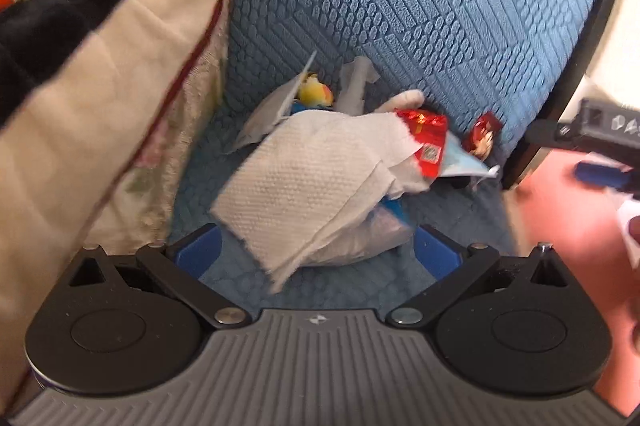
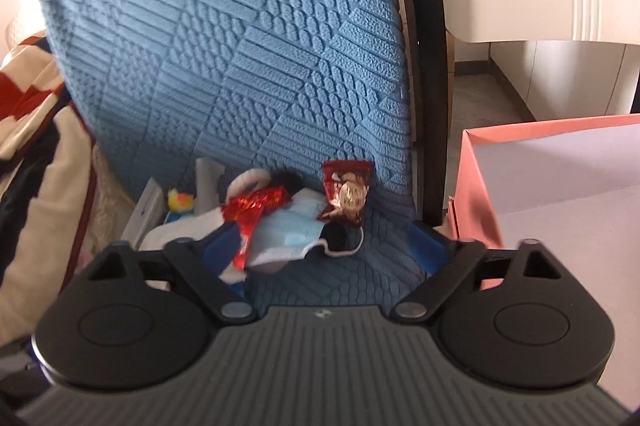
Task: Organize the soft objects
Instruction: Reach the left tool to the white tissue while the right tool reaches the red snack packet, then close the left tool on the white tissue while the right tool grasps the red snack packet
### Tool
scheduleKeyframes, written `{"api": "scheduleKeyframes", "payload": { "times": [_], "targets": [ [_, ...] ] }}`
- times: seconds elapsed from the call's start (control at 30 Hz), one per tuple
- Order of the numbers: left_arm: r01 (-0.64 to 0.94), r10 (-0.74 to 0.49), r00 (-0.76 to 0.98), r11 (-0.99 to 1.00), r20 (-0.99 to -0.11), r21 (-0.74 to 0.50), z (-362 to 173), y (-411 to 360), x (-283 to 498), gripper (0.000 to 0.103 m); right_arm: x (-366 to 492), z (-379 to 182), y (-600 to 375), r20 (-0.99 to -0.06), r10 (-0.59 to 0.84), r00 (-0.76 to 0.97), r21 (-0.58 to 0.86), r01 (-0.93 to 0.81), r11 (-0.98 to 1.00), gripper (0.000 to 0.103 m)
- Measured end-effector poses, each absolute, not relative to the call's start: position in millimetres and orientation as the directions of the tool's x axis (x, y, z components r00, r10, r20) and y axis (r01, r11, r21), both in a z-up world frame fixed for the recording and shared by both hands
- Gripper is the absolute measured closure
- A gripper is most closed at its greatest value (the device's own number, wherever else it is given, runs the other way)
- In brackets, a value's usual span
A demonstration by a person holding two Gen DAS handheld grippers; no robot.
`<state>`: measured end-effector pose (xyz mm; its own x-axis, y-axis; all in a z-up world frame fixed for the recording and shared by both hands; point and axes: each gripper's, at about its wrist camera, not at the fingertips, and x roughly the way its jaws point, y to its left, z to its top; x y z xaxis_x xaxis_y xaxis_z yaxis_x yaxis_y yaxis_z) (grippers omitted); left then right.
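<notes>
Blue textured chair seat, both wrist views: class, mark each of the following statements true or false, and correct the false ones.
1. A white paper towel lies on the blue chair seat. True.
2. The left gripper is shut on the paper towel. False: its jaws stand open, holding nothing.
3. A light blue face mask lies on the seat. True.
4. The pink box stands on the seat. False: it stands beside the chair.
5. The right gripper is open. True.
</notes>
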<state>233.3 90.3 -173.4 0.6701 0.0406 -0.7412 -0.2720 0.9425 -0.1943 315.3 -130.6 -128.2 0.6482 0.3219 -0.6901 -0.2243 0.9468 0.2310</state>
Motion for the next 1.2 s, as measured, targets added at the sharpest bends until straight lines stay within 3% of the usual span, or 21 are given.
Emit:
{"api": "scheduleKeyframes", "payload": {
  "times": [0.07,0.3,0.5,0.6,0.8,1.03,1.2],
  "targets": [
    [-0.272,0.010,0.682,0.932,-0.731,-0.241,-177.6,93.6,239.5,0.000,325.1,-130.3,-128.6,-0.691,0.318,0.650,0.233,-0.216,0.948,0.018],
    [-0.239,0.019,0.670,0.952,-0.742,-0.192,-194.2,82.0,263.5,0.001,361.8,-158.0,-137.6,-0.691,0.359,0.627,0.361,-0.130,0.923,0.018],
    [-0.258,0.023,0.676,0.944,-0.737,-0.207,-205.6,81.0,273.2,0.012,385.6,-178.8,-129.6,-0.715,0.353,0.603,0.379,-0.088,0.921,0.018],
    [-0.271,0.029,0.678,0.939,-0.734,-0.213,-209.1,82.1,276.0,0.022,395.1,-187.7,-120.1,-0.761,0.287,0.581,0.316,-0.054,0.947,0.032],
    [-0.261,0.011,0.690,0.936,-0.724,-0.234,-213.7,81.0,276.1,0.040,406.7,-200.1,-113.7,-0.770,0.289,0.568,0.322,-0.044,0.946,0.034],
    [-0.288,0.001,0.717,0.911,-0.697,-0.295,-211.0,85.7,269.6,0.070,418.7,-215.8,-116.7,-0.790,0.273,0.550,0.308,-0.030,0.951,0.045],
    [-0.278,-0.035,0.746,0.891,-0.665,-0.359,-207.2,90.2,262.5,0.077,423.5,-225.7,-108.1,-0.804,0.261,0.535,0.273,-0.059,0.960,0.049]
  ]
}}
